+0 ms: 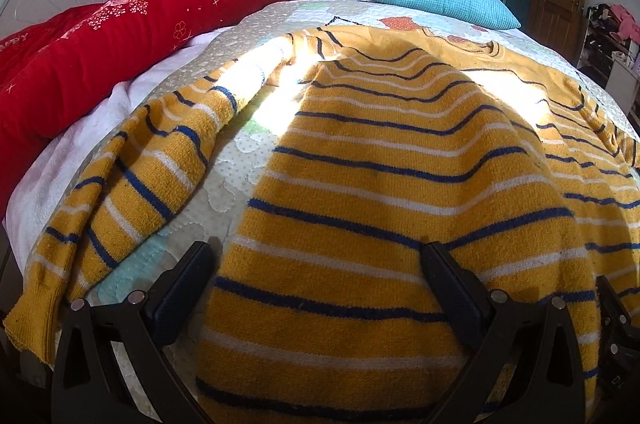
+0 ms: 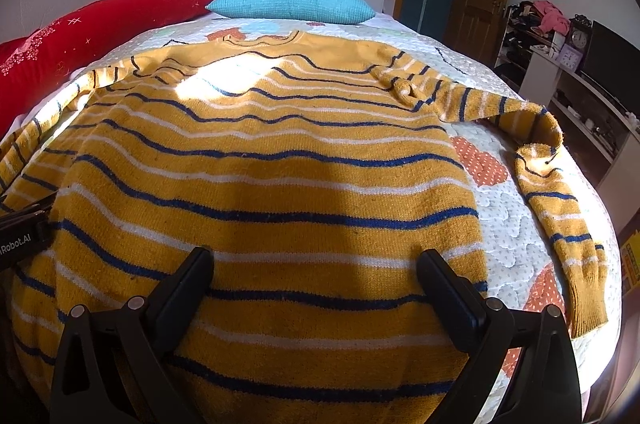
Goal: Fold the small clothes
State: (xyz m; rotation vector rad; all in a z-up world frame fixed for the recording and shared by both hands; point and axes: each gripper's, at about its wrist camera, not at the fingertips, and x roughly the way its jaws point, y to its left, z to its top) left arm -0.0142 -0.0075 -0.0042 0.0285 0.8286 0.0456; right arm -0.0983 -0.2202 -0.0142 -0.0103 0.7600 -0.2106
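Flat on the quilted bedspread (image 2: 516, 240) lies the yellow striped sweater (image 2: 260, 159), collar toward the blue pillow (image 2: 292, 1). Both the left gripper (image 1: 316, 256) and right gripper (image 2: 314, 260) gape wide over its hem. Bare quilt shows beside each sleeve.

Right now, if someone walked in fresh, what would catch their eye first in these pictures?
The yellow striped sweater spread flat across the quilted bed, sleeves trailing off to both sides, fills the view. Behind it, a red quilt lies bunched at the left and a turquoise pillow at the far edge. Both the left gripper and right gripper are open over the hem.
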